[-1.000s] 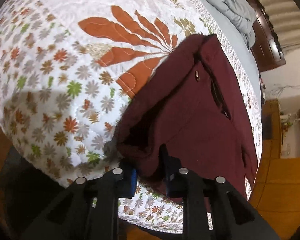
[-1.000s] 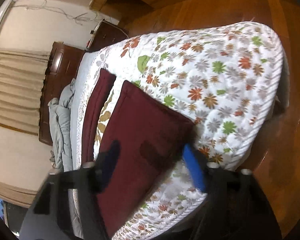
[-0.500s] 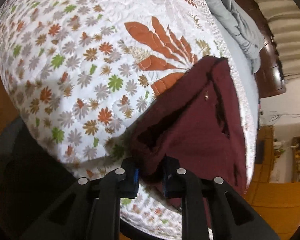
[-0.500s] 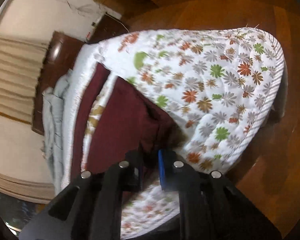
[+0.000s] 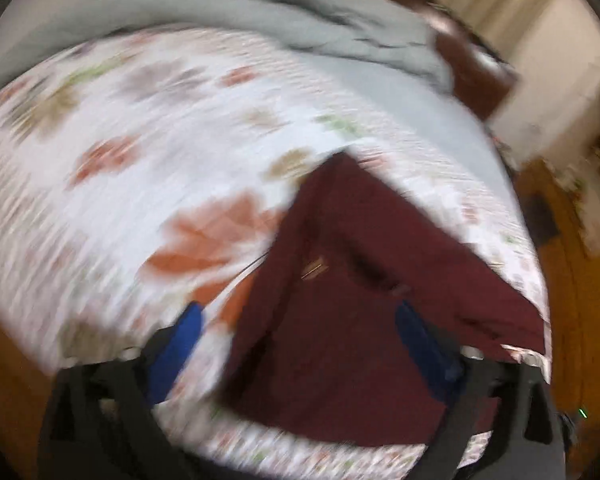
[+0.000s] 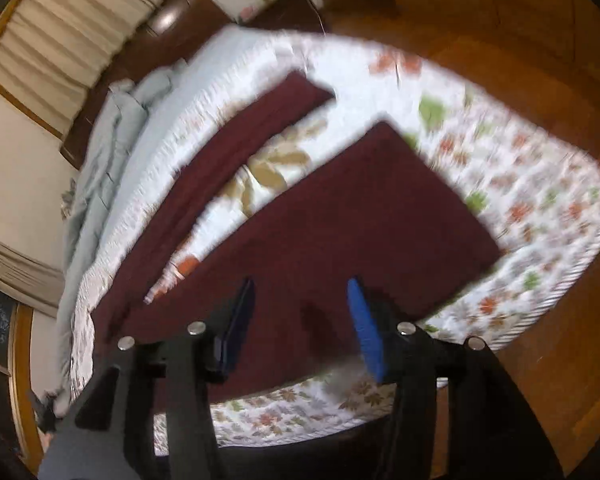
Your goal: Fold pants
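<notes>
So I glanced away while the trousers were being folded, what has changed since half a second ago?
Both claws let go of the dark maroon cloth pants: the left claw and the right claw, which pinched the fabric before, are opening, with nothing gripped. The pants lie flat on the white floral quilted bedspread, legs apart. The crumpled grey blanket stayed put.

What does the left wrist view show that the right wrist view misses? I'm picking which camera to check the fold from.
Only the left wrist view shows the pants' pocket slit and a small metal glint beside it, though the frame is blurred.

Only the right wrist view shows the pants as two maroon strips with quilt between them, and a squared fold corner.

Both show the pants on the floral quilt, the grey blanket at the far end, the wooden floor, and jaws opening above the cloth with nothing gripped: left gripper, right gripper.
</notes>
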The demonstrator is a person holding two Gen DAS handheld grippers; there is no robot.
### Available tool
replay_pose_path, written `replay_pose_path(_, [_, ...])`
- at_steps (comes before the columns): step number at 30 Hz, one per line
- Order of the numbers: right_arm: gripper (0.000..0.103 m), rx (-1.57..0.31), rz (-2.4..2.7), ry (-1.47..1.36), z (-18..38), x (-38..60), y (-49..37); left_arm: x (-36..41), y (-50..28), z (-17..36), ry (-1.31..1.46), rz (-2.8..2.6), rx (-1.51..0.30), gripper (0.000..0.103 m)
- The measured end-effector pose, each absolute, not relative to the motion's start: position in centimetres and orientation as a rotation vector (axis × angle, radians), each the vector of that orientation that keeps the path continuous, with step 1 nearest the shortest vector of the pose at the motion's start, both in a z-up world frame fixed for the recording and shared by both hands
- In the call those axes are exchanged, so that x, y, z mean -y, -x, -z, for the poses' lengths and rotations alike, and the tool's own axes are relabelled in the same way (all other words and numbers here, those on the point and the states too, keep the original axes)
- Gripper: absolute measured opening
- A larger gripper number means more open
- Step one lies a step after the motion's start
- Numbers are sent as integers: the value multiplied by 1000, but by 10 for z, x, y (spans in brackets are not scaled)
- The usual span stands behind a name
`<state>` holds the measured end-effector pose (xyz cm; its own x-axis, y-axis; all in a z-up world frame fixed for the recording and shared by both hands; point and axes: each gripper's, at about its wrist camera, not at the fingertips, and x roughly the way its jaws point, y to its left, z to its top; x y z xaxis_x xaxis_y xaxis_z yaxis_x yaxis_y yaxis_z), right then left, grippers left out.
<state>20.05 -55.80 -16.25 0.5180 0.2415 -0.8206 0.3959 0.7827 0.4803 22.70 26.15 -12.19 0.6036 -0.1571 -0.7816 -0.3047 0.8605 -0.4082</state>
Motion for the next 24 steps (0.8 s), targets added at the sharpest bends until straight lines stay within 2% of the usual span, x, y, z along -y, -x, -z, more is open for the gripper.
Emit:
replay_pose_path(1, [21,-1073,143,-728,173,570,-202,-258,-248,119,520,-46,-939,99])
replay_pose_path(2, [14,-1079,160,-759,174,580,-202,-258,-275,117,475,-31,-949,99])
replay_pose_path(3, [16,-1070,170,-765,170,584,-202,-261,-301,119,449,-11,-951,99])
replay_pose_path(5, [43,-1026,214,-691,147,588,-202,-265,-357,127,427,77,-1007,99])
replay_pose_path(6, [60,-995,211,-673,135,588,-205,-267,-378,133,422,102,-1036,99])
replay_pose_path(12, [61,-987,153,-665,120,569,-238,-261,-471,173,326,168,-1147,99])
replay_pose_path(17, [62,-1022,144,-649,124,543,-270,-256,-508,224,270,246,-1261,99])
replay_pose_path(20, [62,-1032,111,-639,126,532,-289,-250,-511,235,220,293,-1271,97])
replay_pose_path(21, [62,-1036,96,-630,125,528,-296,-250,-510,234,213,297,-1250,81])
replay_pose_path(22, [62,-1038,88,-624,125,526,-300,-253,-510,234,228,286,-1238,52])
replay_pose_path(24, [62,-1047,57,-601,123,522,-319,-270,-516,238,367,283,-1254,35])
